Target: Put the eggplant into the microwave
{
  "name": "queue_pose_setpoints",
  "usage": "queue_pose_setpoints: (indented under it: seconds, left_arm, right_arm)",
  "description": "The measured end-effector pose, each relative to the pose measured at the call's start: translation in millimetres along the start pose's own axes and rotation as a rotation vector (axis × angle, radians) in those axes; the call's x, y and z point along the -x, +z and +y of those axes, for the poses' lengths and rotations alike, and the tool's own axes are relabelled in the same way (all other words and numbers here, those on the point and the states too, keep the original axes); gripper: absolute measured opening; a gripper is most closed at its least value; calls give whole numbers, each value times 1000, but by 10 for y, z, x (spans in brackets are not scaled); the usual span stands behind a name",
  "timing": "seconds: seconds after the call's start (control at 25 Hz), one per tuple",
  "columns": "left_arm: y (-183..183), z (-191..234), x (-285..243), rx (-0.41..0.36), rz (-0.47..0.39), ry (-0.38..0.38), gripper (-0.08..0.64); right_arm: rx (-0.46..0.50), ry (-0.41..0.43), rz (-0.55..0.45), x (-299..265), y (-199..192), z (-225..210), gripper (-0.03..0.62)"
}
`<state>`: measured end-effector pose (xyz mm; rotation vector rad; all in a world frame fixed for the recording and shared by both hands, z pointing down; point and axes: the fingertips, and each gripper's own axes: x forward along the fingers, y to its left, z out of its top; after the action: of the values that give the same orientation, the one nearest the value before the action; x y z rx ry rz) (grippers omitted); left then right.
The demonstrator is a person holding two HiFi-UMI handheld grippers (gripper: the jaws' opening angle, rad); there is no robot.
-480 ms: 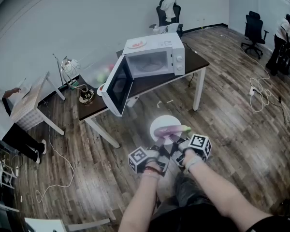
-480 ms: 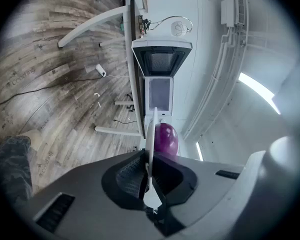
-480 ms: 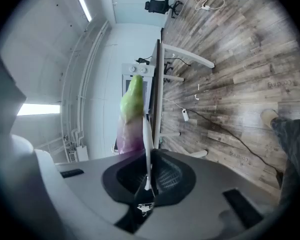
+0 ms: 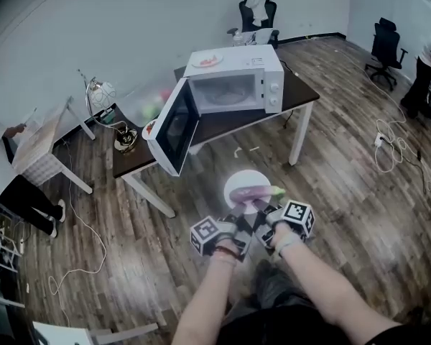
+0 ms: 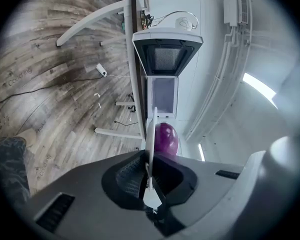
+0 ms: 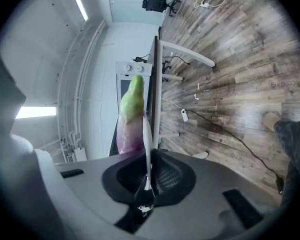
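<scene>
The left gripper and right gripper each pinch the near edge of the white plate with narrow jaws, the eggplant lies on it, well apart from the open microwave on the far table, and a tilt could roll it off.

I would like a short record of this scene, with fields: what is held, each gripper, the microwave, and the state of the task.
held item: white plate carrying the eggplant
left gripper: jaws closed on the plate's rim
right gripper: jaws closed on the plate's rim too
microwave: stands on the dark table, door swung open
task state: the eggplant is not yet inside; the plate is held in the air, apart from the table
</scene>
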<state>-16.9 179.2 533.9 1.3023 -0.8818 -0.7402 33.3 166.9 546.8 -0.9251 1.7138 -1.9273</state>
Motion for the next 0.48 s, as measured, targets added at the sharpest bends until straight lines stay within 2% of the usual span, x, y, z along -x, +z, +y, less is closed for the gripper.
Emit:
queue_pose_setpoints:
  seconds: [0.48]
  left_arm:
    - [564,-98,-614,8,-18,9,25]
  right_arm:
    - [-3,-7,28,-678,449,184,20]
